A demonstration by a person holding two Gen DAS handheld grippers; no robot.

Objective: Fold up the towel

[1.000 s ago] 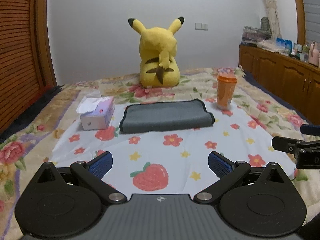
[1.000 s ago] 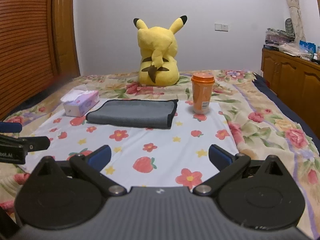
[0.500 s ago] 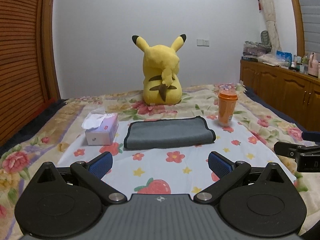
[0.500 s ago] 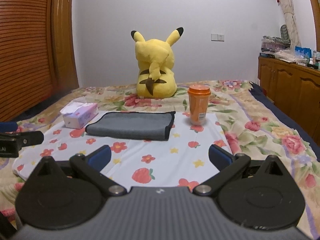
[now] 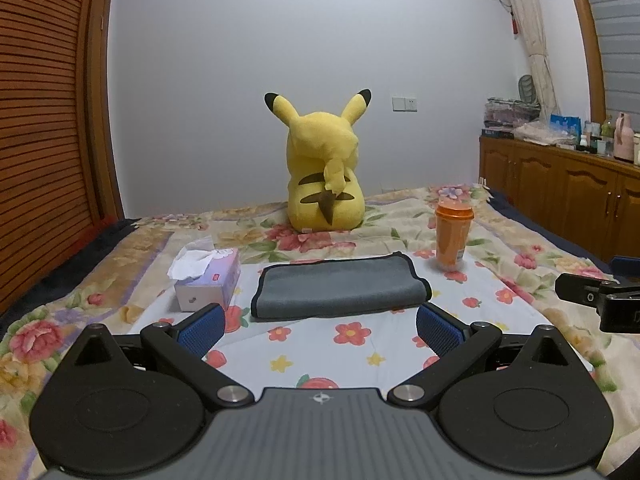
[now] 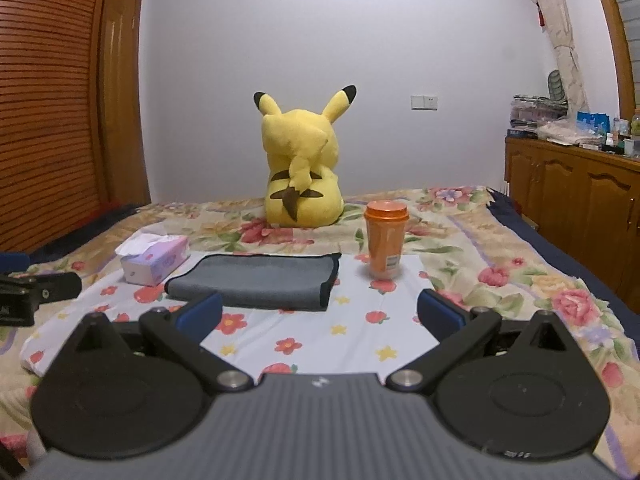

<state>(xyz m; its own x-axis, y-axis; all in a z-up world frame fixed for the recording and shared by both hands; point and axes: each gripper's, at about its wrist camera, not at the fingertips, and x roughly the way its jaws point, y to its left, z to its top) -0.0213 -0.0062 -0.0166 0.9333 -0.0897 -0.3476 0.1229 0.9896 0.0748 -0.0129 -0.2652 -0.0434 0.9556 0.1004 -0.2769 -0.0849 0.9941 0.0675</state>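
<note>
A grey towel [image 5: 340, 286] with a dark edge lies folded flat on the white flowered cloth [image 5: 352, 340] on the bed; it also shows in the right wrist view [image 6: 260, 282]. My left gripper [image 5: 320, 326] is open and empty, held back from the towel's near edge. My right gripper [image 6: 320, 314] is open and empty, also back from the towel and a little to its right. Part of the right gripper [image 5: 600, 296] shows at the right edge of the left wrist view, and part of the left gripper [image 6: 36, 294] shows at the left edge of the right wrist view.
A tissue box [image 5: 208, 280] stands left of the towel and an orange cup [image 5: 452, 236] right of it. A yellow plush toy [image 5: 324, 172] sits behind. A wooden wardrobe [image 5: 40, 140] is at the left, wooden cabinets [image 5: 560, 200] at the right.
Both grippers have drawn back and tilted up from the bed, so the towel sits lower in view. The towel, box and cup have not moved. Both stay open.
</note>
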